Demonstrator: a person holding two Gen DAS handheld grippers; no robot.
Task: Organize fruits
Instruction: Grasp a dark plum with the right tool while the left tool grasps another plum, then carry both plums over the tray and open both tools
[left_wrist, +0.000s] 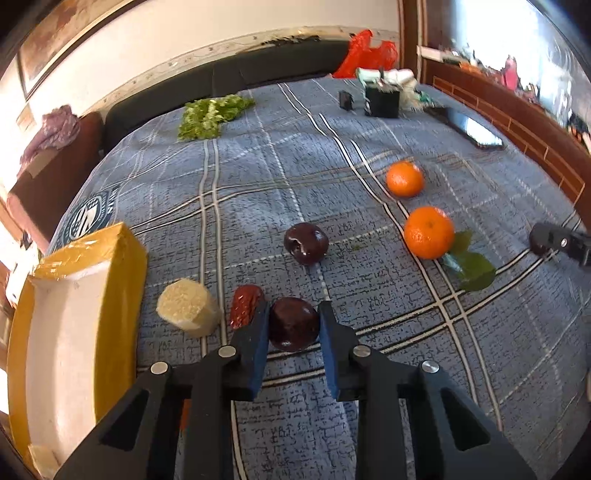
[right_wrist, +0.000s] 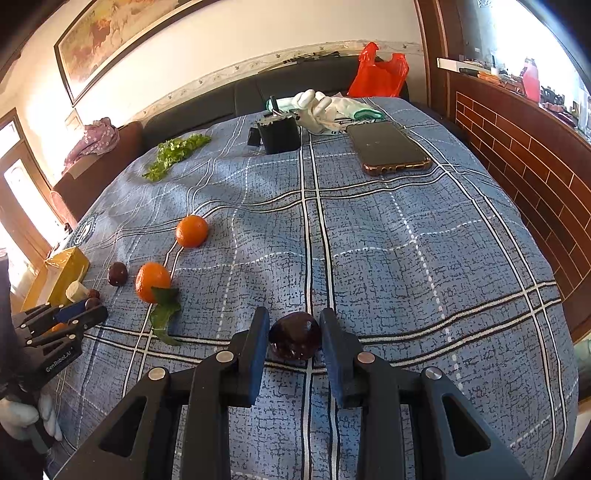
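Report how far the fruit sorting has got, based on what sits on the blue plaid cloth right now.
Done: nothing visibly gathered; no fruit shows in the yellow box. In hand: the left gripper is shut on a dark plum, and the right gripper is shut on another plum. Left: a third plum, two oranges, a red date and a pale cut piece lie loose.

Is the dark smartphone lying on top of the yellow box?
No, the dark smartphone lies flat on the blue checked cloth, far from the yellow box.

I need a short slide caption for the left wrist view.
Left gripper shut on a dark plum, oranges beyond.
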